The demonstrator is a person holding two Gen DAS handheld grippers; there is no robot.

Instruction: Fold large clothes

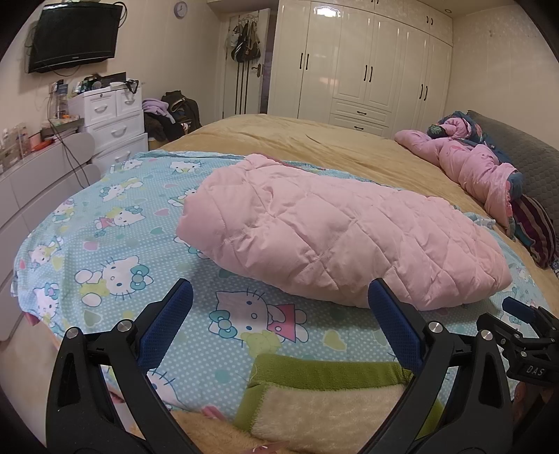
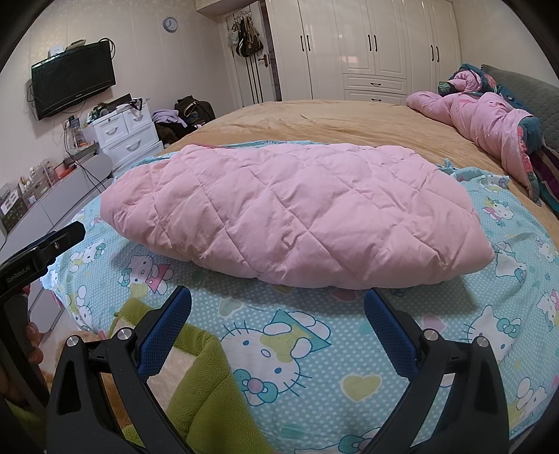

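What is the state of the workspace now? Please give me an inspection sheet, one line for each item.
Surface: bed with tan cover; cartoon-cat sheet spread over the near part.
Job's things: pink quilted coat lies folded on the sheet, nothing gripping it.
Clutter: second pink coat crumpled by the pillows; green-edged blanket at the near edge.
Grippers: left gripper open, empty, short of the coat; right gripper open, empty, short of the coat.
Cables: wires hang beside the white drawers.
Surroundings: wall TV, clock, wardrobe, bags on the door.
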